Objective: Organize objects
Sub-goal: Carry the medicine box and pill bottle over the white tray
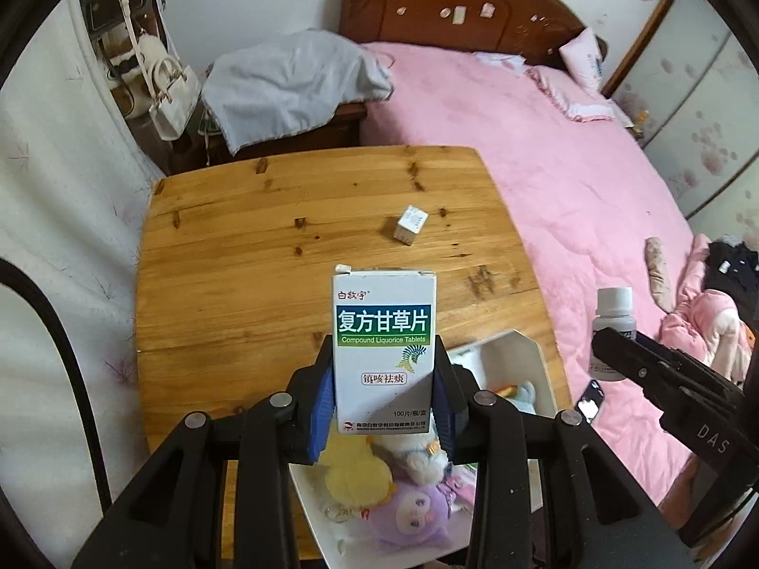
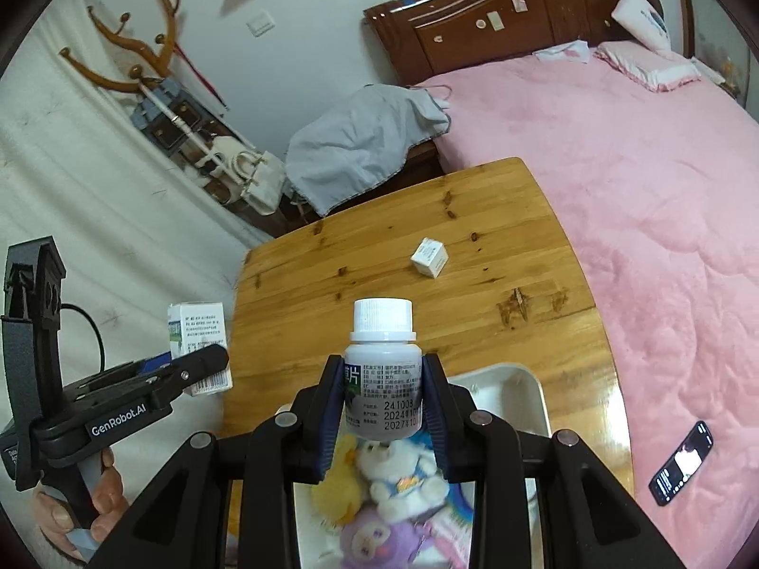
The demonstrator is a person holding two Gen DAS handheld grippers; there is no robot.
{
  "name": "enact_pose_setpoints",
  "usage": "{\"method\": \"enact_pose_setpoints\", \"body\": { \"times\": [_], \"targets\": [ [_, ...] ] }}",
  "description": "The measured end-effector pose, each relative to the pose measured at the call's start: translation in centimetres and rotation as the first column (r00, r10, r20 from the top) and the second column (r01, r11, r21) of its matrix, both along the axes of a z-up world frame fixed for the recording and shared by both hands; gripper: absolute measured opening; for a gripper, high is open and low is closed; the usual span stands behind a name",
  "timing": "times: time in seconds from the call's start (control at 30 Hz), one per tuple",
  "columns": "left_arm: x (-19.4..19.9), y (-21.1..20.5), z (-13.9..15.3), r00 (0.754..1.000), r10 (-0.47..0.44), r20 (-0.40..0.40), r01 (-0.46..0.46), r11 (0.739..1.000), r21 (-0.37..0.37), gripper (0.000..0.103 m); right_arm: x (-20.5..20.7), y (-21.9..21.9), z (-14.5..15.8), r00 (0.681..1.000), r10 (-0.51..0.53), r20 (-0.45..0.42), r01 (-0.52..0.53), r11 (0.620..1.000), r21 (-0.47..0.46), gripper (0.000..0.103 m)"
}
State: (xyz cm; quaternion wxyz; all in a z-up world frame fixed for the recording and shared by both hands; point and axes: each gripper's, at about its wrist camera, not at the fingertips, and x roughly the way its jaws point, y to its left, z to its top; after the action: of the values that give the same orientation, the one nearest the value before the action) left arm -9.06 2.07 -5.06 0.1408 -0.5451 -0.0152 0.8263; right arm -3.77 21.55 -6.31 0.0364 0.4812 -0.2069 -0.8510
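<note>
Above the wooden tabletop beside a pink bed, the left claw clasps a tablet box; the right claw grips a white pill bottle.

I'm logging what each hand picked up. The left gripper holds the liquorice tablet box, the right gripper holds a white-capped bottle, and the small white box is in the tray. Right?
Not quite. The small white box lies on the bare wooden table, apart from the tray, as the right wrist view shows. The rest holds: left gripper on the tablet box, right gripper on the bottle.
</note>
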Motion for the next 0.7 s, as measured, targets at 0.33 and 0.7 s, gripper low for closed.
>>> {"method": "enact_pose_setpoints", "body": {
  "times": [0.33,0.7],
  "targets": [
    [5.8,-0.4,1.5,0.995,-0.070,-0.071,0.072,0.997,0.033,0.038,5.8,-2.3,2.7,0.999,0.032,-0.037,-0.031,0.999,0.024,0.033],
    [9.4,0.0,-0.8,0.992,-0.107,-0.069,0.107,0.994,-0.002,0.038,9.0,-3.2,0.6,1.000,0.021,0.022,-0.022,0.999,0.036,0.033]
  ]
}}
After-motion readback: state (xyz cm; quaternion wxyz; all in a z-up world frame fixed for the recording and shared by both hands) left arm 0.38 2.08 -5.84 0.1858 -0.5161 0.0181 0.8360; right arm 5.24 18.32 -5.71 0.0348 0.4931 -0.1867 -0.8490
